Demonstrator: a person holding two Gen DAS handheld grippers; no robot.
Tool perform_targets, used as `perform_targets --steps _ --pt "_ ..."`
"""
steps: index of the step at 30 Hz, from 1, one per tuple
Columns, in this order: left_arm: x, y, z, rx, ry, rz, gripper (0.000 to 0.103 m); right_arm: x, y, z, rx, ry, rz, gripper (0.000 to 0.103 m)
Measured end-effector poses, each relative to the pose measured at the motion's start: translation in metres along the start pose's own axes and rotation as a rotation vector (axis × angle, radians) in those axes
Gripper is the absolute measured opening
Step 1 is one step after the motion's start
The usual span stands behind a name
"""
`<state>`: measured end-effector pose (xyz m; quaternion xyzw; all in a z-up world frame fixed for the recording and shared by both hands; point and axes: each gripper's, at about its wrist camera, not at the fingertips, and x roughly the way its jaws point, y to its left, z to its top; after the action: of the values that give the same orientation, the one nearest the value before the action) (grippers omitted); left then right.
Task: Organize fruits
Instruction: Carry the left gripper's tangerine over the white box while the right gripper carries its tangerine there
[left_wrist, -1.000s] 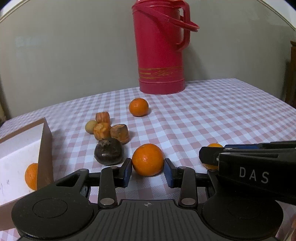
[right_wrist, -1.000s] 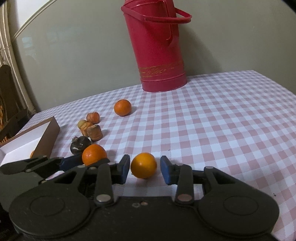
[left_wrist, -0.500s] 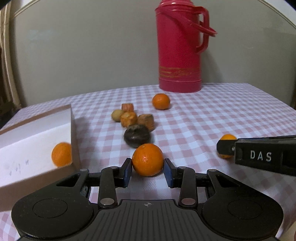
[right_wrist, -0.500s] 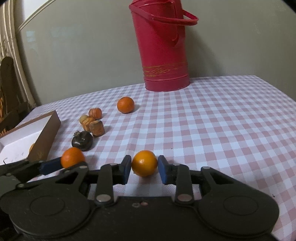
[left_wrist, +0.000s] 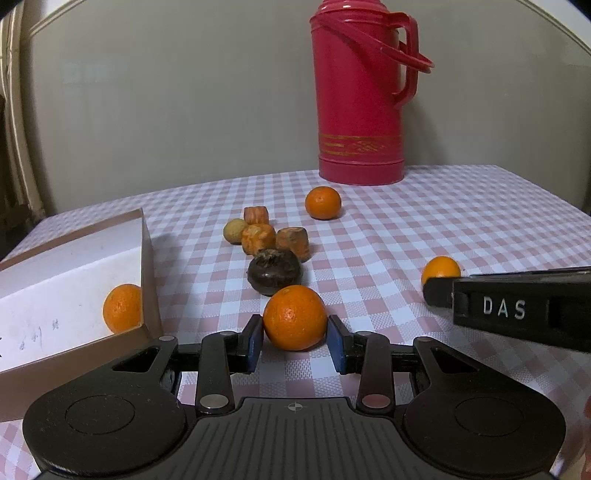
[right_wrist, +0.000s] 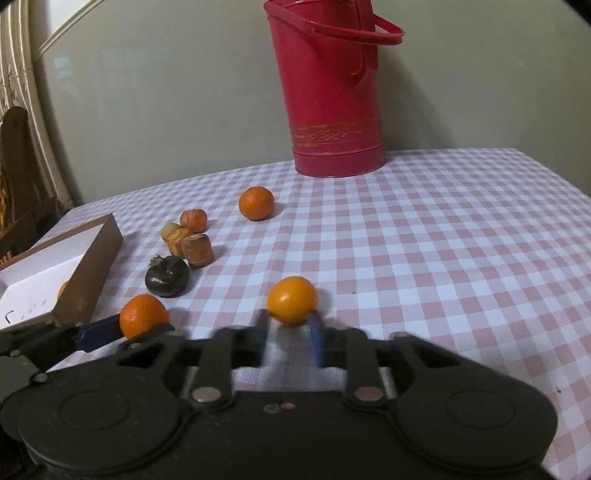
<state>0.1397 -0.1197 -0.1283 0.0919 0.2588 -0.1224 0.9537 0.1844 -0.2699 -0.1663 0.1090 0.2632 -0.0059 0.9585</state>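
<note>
Left wrist view: the left gripper jaws are clamping an orange, sitting beside the box on the checked desk.

Right wrist view: the right gripper jaws, blurred, are squeezing a smaller orange just above the desk.

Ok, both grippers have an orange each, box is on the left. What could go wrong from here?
The right gripper pinches its orange only at the fingertips, low on the fruit, so it may pop out. The left gripper with its orange could clip the box wall. The dark fruit sits close ahead and might get knocked.
</note>
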Motion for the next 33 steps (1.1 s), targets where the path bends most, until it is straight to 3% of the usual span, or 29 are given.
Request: perform_targets --steps 4,9,19,25,33 --pt "0.000 0.000 0.000 0.000 -0.001 0.001 0.037 0.003 -0.001 0.003 0.011 -0.007 0.000 0.033" --pt "0.001 0.000 0.001 -0.004 -0.005 0.003 0.037 0.009 -0.002 0.005 0.019 -0.001 -0.006 0.023" --pt "-0.007 0.003 -0.002 -0.022 -0.025 -0.002 0.037 -0.001 0.003 0.001 -0.010 -0.021 0.013 0.022" --pt "-0.034 0.018 -0.002 -0.042 -0.060 0.007 0.037 -0.019 0.015 -0.004 -0.036 -0.045 0.060 0.022" --pt "-0.078 0.064 -0.006 -0.099 -0.111 0.086 0.037 -0.042 0.055 -0.005 -0.098 -0.099 0.158 0.022"
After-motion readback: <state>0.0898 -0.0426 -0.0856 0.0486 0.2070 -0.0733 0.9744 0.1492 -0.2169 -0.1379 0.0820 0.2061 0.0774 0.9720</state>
